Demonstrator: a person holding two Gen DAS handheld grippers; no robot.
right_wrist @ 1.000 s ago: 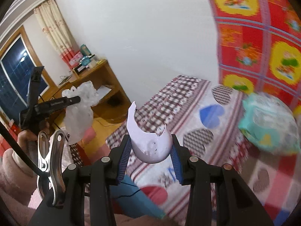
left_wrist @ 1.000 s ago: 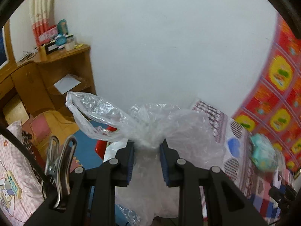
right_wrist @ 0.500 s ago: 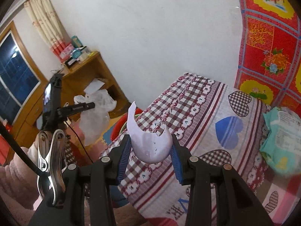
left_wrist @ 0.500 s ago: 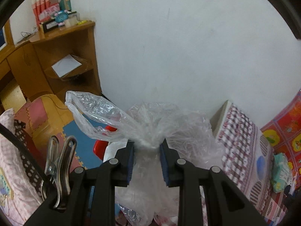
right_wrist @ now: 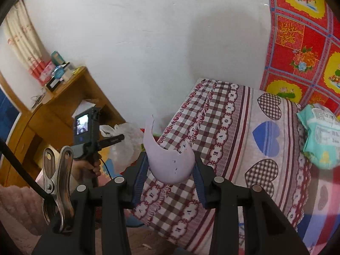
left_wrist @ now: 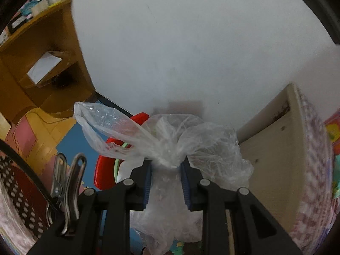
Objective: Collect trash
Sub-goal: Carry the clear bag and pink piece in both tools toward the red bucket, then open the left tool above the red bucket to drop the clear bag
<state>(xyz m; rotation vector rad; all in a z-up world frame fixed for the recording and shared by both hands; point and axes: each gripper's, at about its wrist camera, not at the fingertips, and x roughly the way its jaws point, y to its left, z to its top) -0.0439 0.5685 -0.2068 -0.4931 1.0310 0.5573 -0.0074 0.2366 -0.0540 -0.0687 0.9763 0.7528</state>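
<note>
Beside the bed (right_wrist: pixel 244 140), the left gripper (left_wrist: pixel 166 167) pinches a clear plastic bag (left_wrist: pixel 170 146) at its neck; the right gripper (right_wrist: pixel 169 170) clamps a torn pale-purple scrap (right_wrist: pixel 167 161), packet (right_wrist: pixel 318 136) at three o'clock.

From the left hand-held gripper (left_wrist: pixel 165 167) we look steeply down along its fingers, close to the wall (left_wrist: pixel 180 42). From the right hand-held gripper (right_wrist: pixel 170 167) we look down over the bed (right_wrist: pixel 244 127). Both views share the desk (left_wrist: pixel 42 42), wall and bed edge.
</note>
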